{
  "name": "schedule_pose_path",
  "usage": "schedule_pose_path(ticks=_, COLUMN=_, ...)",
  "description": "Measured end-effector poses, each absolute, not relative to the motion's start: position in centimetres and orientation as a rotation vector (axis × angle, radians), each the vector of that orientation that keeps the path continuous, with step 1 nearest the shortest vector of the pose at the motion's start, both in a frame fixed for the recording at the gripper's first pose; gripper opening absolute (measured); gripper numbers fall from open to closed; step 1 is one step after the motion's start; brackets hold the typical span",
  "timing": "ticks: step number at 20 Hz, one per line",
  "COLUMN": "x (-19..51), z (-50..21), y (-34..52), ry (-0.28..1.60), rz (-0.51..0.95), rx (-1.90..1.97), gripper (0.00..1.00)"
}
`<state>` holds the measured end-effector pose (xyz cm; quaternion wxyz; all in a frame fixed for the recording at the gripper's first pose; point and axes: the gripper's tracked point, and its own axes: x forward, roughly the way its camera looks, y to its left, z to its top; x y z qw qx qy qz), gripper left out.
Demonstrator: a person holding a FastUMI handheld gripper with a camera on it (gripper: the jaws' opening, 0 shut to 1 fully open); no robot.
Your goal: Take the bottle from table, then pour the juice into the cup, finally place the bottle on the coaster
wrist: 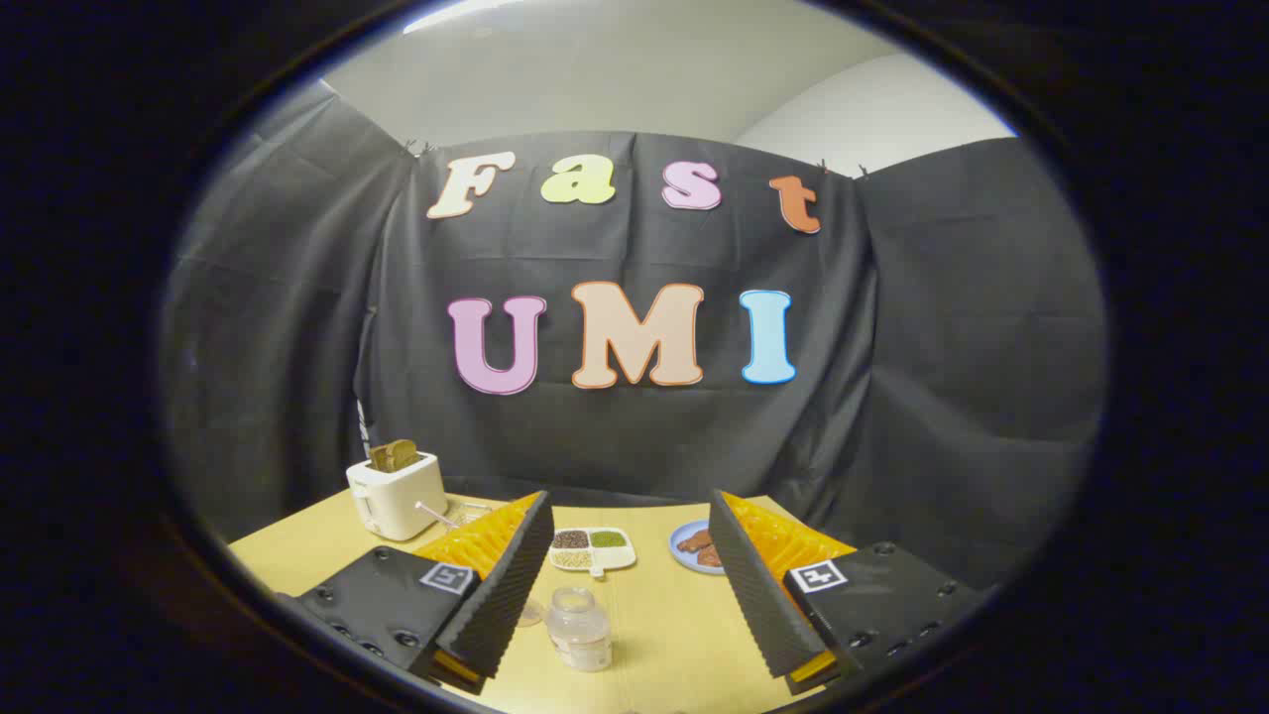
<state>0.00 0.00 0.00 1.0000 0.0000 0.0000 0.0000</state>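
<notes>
Fingers of the gripper (632, 555) stood spread wide with nothing held between them. Between them and low, nearer the left finger, stood the bottle (579, 628) on the table (674, 615), upright and untouched. Judging by that, the step in hand was the first one, taking the bottle, and it had not yet been done.

To do it well, the gripper would need to drop lower and shift a little toward its left so the bottle sat midway between the fingers, then close on the body below the neck, squarely, so it would not tip or squirt out sideways. A level approach seemed wise, since an open top could spill.

As to looks, the bottle was small, squat and clear, with a wide mouth and a pale band round its lower part; whether a cap sat on it, or how much juice it held, could not be told. Just beside it, against the left finger, a small clear thing (529, 612) showed, perhaps the cup.

Beyond the fingers lay a divided dish (592, 548), a blue plate (686, 555) and a toaster (396, 494).
</notes>
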Motion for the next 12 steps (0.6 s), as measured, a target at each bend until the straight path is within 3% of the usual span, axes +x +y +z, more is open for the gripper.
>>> schedule_pose_path(ticks=12, x=-0.14, z=-0.03, y=0.66, ry=-0.003, rz=0.006, rx=-0.014, gripper=0.99)
